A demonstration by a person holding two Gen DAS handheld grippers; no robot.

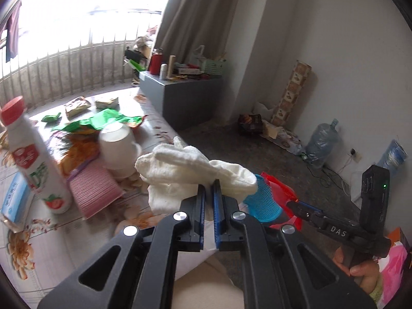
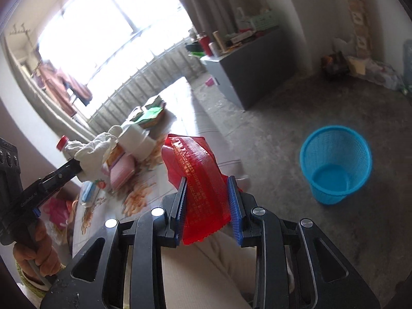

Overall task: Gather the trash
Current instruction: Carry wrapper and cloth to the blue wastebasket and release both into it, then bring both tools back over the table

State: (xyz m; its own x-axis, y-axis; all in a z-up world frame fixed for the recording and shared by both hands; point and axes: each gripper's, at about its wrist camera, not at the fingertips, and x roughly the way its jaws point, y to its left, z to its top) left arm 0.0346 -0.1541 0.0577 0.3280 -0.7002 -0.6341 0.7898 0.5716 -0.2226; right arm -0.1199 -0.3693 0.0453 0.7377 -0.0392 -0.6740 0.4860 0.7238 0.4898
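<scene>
My left gripper [image 1: 209, 184] is shut on a crumpled white tissue [image 1: 185, 170], held above the table's near edge; the same wad [image 2: 95, 154] shows at the left of the right wrist view. My right gripper [image 2: 207, 180] is shut on a red plastic wrapper [image 2: 198, 170], which sticks up between the blue pads. In the left wrist view that wrapper [image 1: 278, 188] and the right gripper [image 1: 296, 203] sit just right of the tissue. A blue mesh trash basket [image 2: 336, 163] stands empty on the floor to the right, partly hidden behind the tissue as the basket [image 1: 262, 200] in the left view.
The flowered table [image 1: 31, 244] carries a white bottle with red cap [image 1: 38, 162], an upturned white cup [image 1: 118, 146], a pink cloth [image 1: 95, 190], a tissue box [image 1: 15, 200] and green wrappers [image 1: 103, 121]. A grey cabinet [image 1: 190, 95] and a water jug [image 1: 320, 144] stand on the floor.
</scene>
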